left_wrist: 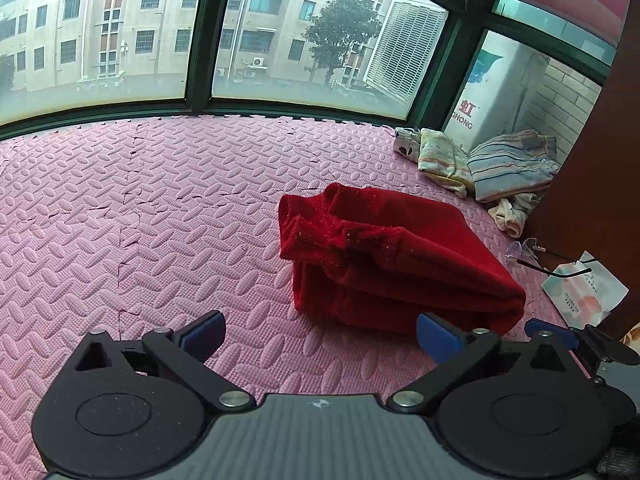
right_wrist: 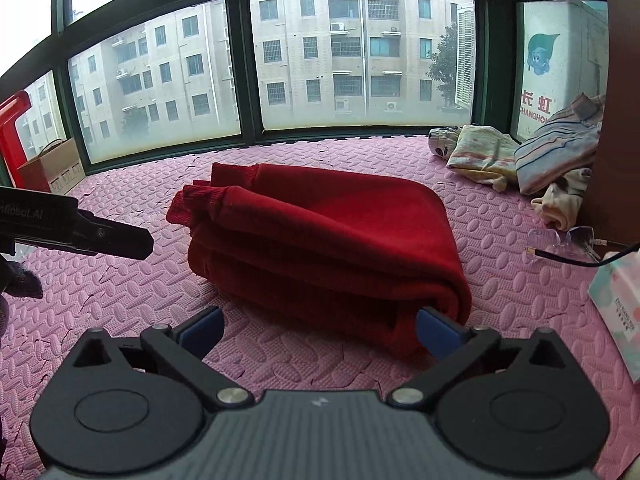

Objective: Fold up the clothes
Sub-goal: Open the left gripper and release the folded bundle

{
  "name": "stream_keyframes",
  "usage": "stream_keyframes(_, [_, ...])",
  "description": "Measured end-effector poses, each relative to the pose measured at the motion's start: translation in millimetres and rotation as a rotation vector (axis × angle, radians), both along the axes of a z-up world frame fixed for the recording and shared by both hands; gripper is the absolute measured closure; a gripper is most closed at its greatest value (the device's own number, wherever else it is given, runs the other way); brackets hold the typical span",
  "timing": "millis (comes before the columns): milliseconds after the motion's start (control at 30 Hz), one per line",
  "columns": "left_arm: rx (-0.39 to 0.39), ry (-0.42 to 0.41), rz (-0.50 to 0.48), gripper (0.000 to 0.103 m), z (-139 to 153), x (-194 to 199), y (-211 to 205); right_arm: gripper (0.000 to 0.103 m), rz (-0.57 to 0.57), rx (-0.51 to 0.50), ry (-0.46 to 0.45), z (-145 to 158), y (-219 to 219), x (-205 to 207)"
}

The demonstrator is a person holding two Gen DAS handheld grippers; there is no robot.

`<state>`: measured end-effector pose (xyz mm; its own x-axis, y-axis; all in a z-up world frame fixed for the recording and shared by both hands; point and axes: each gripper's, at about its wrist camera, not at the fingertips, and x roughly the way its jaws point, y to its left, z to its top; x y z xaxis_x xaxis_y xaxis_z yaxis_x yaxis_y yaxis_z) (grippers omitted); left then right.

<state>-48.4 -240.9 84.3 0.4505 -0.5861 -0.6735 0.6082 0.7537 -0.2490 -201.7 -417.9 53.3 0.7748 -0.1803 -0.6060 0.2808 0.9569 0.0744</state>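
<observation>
A red sweater (right_wrist: 320, 236), soft and limp (likely bulky), is seen folded on the pink foam mat (left_wrist: 160, 220), best gripped at its doubled edge, while left gripper (left_wrist: 320, 336) and right gripper (right_wrist: 320, 332) are held with jaws apart, empty.

Eyeglasses (right_wrist: 560, 240) lie beside a tissue pack (right_wrist: 618, 316) on the pink mat (left_wrist: 140, 220).

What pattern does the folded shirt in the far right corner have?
The folded shirt has thin multicoloured stripes on pale blue, clearest in the left wrist view.
</observation>
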Motion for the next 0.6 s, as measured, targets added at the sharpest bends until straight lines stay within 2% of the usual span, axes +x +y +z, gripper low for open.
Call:
stream_keyframes(200, [0.061, -0.013, -0.006, 0.0, -5, -10, -4, 0.0, -0.019, 0.011, 0.018, -2, 2, -2])
stream_keyframes(267, [0.077, -0.011, 0.004, 0.0, -5, -9, -5, 0.0, -0.015, -0.002, -0.008, 3, 2, -2])
stream_keyframes(467, [0.051, -0.021, 0.093, 0.0, 5, 14, -13, 0.0, -0.044, -0.045, -0.071, 22, -8, 8])
stream_keyframes(600, [0.041, -0.033, 0.139, 0.0, 15, 33, -23, 0.0, -0.077, -0.082, -0.078, 28, -20, 35])
